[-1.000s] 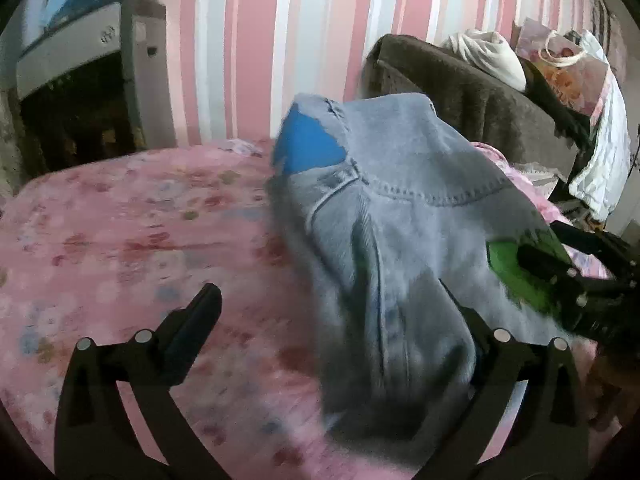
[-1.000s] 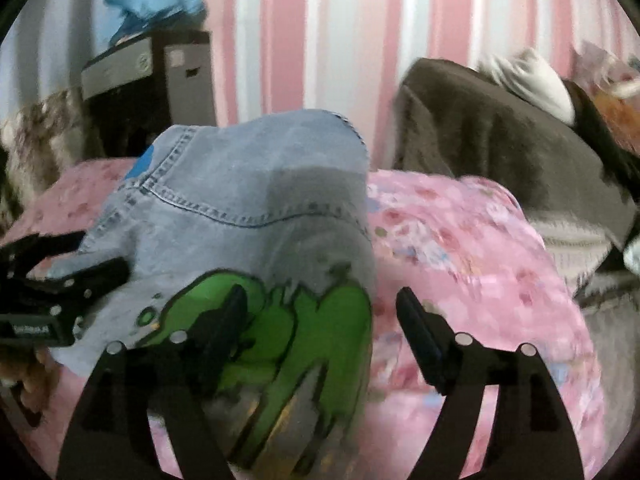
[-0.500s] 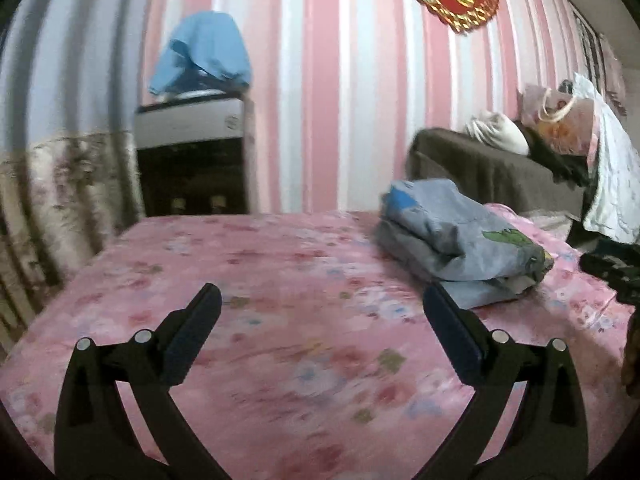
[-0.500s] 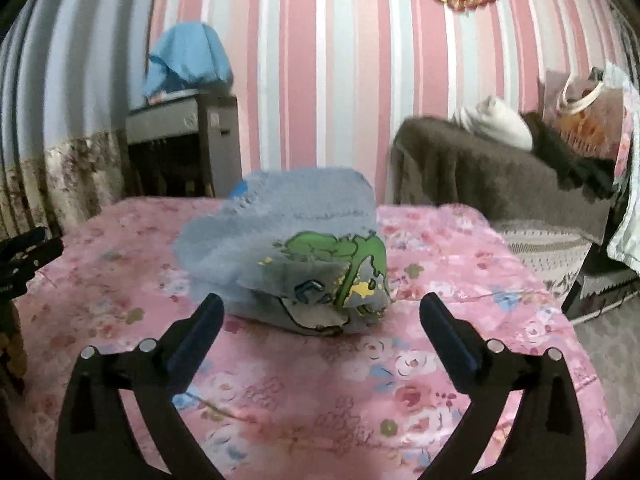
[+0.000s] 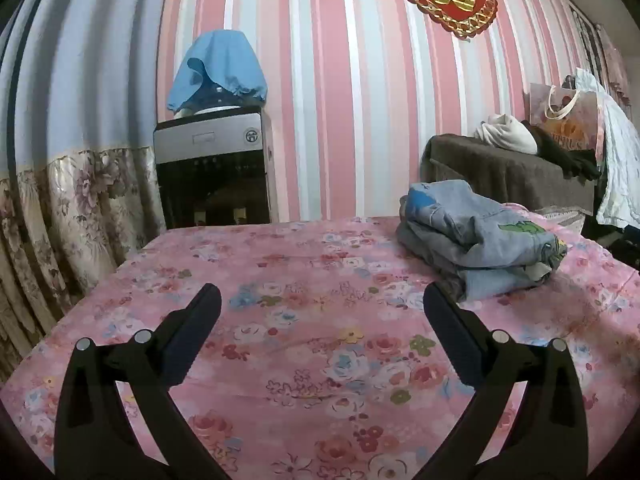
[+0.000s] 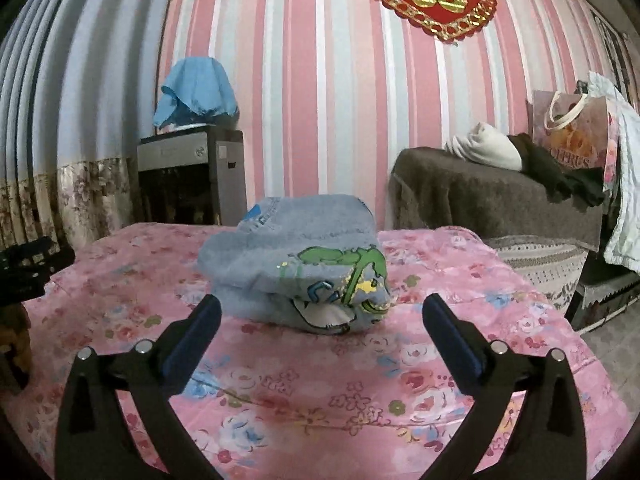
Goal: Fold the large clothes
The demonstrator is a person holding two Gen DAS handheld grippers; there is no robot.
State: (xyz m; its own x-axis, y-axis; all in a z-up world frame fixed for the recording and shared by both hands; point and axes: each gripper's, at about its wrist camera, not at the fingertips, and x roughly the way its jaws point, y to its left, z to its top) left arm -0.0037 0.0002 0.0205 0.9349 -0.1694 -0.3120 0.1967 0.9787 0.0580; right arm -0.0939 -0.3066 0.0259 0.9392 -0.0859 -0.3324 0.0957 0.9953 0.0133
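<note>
A folded light-blue denim garment with a green cartoon print lies in a compact stack on the pink floral bedspread. In the left wrist view it sits ahead and to the right of my left gripper, which stands open over bare bedspread. In the right wrist view the same folded denim garment lies straight ahead of my right gripper, whose jaws are wide open and clear of the cloth. The left gripper's body shows at the left edge of that view.
A dark cabinet topped by a blue cloth stands against the striped wall. A brown-covered couch holds white and black clothes and a gift bag. A floral curtain hangs at the left. The bed's right edge drops to the floor.
Both grippers have let go of the denim garment and drawn back from it. The garment now rests folded on the bedspread, and the right gripper's jaws have spread wider.
</note>
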